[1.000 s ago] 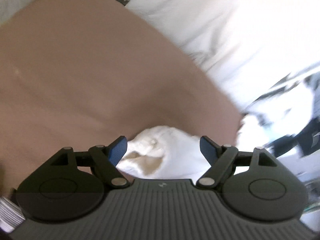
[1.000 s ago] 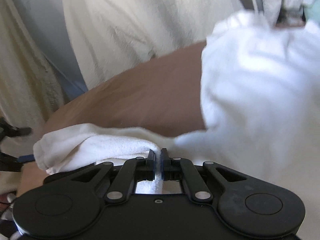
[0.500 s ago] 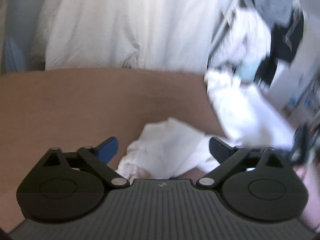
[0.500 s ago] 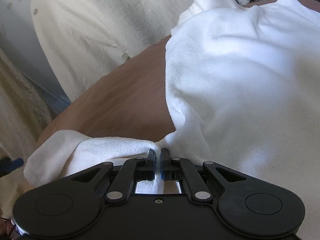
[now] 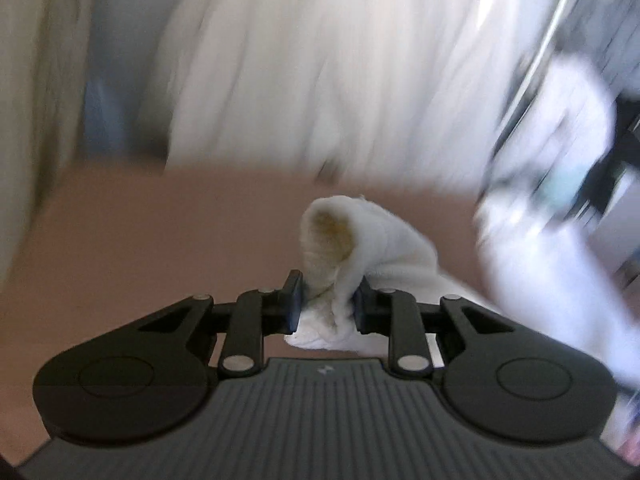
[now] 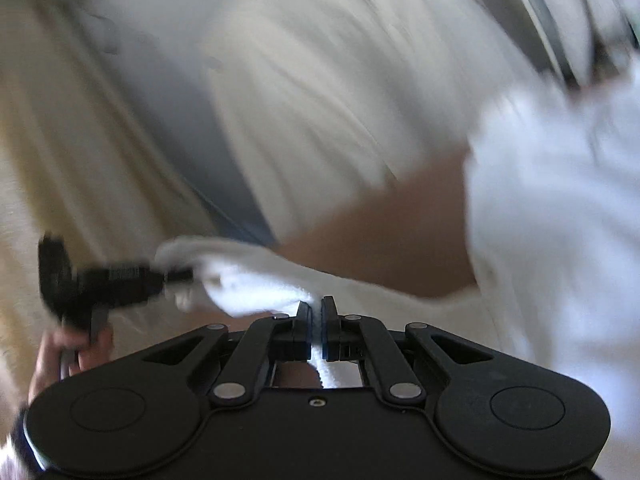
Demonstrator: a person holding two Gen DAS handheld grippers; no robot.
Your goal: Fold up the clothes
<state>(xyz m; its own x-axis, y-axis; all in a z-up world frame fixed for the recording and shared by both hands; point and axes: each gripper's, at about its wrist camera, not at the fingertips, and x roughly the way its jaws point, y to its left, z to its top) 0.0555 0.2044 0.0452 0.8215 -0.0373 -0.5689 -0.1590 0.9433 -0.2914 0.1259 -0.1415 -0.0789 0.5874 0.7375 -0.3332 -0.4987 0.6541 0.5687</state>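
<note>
A white fleecy garment [image 5: 360,240] lies on a brown surface [image 5: 160,248]. My left gripper [image 5: 326,300] is shut on a bunched end of it, which sticks up between the fingers. My right gripper [image 6: 317,320] is shut on another edge of the same garment [image 6: 260,280]. The rest of the garment [image 6: 560,220] spreads to the right in the right wrist view. The left gripper [image 6: 176,276] shows blurred at the left in the right wrist view, clamped on the cloth's far end. Both views are motion-blurred.
Pale curtains or sheets [image 5: 300,60] hang behind the brown surface [image 6: 380,240]. A heap of mixed clothes and a metal rail [image 5: 560,120] sit at the right. A hand [image 6: 68,352] holds the left gripper's handle.
My left gripper was open around the cloth's end and has now shut on it. Both grippers have lifted and swung, blurring the view. The right gripper stays shut on the cloth.
</note>
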